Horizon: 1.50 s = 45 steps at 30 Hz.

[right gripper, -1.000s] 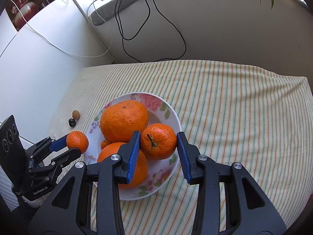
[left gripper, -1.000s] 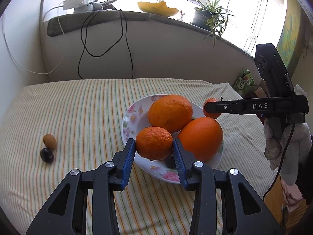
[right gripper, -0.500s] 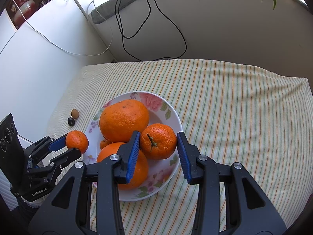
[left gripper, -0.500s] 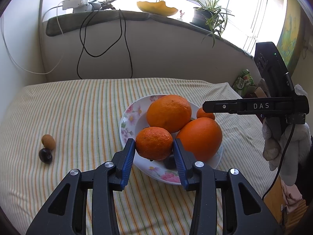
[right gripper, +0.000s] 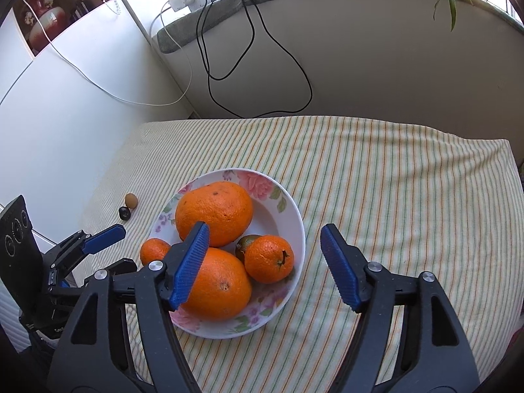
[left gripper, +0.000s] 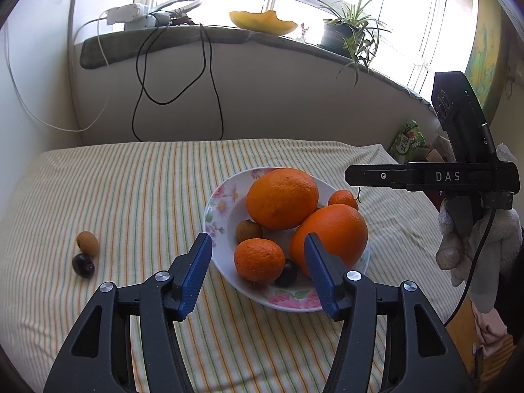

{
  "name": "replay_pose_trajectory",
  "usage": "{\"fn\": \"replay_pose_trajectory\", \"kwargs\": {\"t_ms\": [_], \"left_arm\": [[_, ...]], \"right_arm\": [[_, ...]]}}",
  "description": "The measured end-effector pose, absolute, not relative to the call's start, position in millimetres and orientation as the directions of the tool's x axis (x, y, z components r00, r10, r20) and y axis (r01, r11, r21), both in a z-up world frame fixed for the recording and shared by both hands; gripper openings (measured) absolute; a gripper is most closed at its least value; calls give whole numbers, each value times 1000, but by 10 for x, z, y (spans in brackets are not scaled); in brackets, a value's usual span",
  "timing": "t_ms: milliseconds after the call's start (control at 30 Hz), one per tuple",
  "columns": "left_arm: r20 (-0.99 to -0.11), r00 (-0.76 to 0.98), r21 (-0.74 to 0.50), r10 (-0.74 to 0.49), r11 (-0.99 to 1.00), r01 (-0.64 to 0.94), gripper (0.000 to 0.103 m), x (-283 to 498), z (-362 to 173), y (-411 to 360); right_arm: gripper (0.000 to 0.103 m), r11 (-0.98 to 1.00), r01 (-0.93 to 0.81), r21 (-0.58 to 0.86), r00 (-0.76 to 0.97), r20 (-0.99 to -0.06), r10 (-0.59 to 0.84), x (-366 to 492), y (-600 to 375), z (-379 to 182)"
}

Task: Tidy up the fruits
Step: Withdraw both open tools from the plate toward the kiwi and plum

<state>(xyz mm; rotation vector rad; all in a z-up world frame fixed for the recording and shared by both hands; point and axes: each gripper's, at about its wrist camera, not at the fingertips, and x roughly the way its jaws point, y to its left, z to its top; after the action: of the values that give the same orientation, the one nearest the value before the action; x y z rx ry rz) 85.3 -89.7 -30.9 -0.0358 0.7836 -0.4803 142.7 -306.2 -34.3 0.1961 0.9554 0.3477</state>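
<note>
A small dark fruit (left gripper: 286, 273) was half hidden behind the front tangerine in the floral white ceramic plate (left gripper: 288, 301), and a greenish one (right gripper: 244, 244) could barely be made out. Two large oranges (left gripper: 281, 198) and two small tangerines (left gripper: 258, 260) were counted on the plate; one brown oval fruit (left gripper: 87, 243) and one dark round fruit (left gripper: 83, 264) lay apart on the striped cloth (left gripper: 131, 196). The left gripper (left gripper: 257, 270) and right gripper (right gripper: 265, 262) had just been opening; both were released, each tangerine untouched between spread pads.
</note>
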Motion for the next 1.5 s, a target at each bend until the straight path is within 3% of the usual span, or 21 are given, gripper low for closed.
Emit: {"fn": "replay_pose_trajectory", "kwargs": {"t_ms": [1033,1500], "left_arm": [[-633,662,-211,-401,912,351,58,780,-190,-532],[-641,695,-205,-325,946,253,58,736,-285,27]], "right_arm": [[76,933,-324,158,661,-668,342,1181,-2571,22],[76,910,-388,150,619,-689,377,1254,-2228,54]]}}
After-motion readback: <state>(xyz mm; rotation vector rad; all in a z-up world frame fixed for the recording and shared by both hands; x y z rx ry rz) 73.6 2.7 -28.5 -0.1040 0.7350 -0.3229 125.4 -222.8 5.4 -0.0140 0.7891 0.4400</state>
